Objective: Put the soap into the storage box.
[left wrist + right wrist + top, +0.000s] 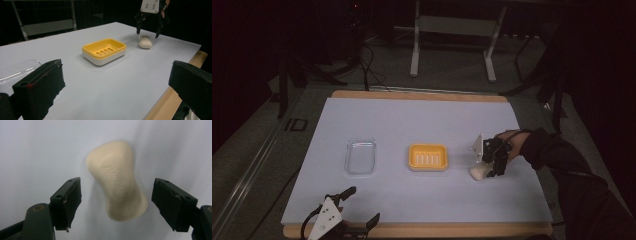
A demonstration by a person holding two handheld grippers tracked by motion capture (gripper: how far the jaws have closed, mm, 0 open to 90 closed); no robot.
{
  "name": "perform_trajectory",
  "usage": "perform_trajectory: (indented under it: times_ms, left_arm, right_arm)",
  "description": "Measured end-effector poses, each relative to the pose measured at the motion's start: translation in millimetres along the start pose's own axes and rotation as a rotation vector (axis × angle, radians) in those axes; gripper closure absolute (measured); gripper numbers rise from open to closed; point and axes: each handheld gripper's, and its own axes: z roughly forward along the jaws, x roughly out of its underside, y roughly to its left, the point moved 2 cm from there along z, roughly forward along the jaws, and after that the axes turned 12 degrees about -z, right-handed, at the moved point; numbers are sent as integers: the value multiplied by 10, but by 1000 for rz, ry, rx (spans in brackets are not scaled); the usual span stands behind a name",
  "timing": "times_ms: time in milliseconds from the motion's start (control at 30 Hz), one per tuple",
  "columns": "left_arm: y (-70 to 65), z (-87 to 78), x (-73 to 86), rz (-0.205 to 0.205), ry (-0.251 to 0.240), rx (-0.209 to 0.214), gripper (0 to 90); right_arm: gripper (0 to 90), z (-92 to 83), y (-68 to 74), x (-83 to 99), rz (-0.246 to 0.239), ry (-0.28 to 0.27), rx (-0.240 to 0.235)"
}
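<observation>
The right gripper (488,167) is hanging over the bar of soap (117,180), jaws apart on either side of it, pads not touching. The soap is lying flat on the desk (422,120), just right of the yellow soap dish (428,157). The left gripper (357,207) is resting wide open at the desk's near edge, beside a clear lid (360,156).

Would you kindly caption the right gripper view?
Right gripper open over a soap bar, one jaw on each side, not touching.
</observation>
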Motion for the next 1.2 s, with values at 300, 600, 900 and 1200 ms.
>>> perform_trajectory:
  times_ms: [300,600,900,1200]
  left_arm:
    - [-7,-1,9,-1,-2,0,2]
    - [-8,-1,14,-7,-8,3,2]
    - [-14,1,19,-7,-7,6,2]
    - [-20,-4,22,-7,-12,10,2]
  right_arm:
    - [313,127,-7,-13,-38,34,-15]
    - [335,235,-35,-47,-77,46,-22]
    - [374,282,-56,-19,-82,67,-46]
    - [488,322,-68,34,-66,16,-67]
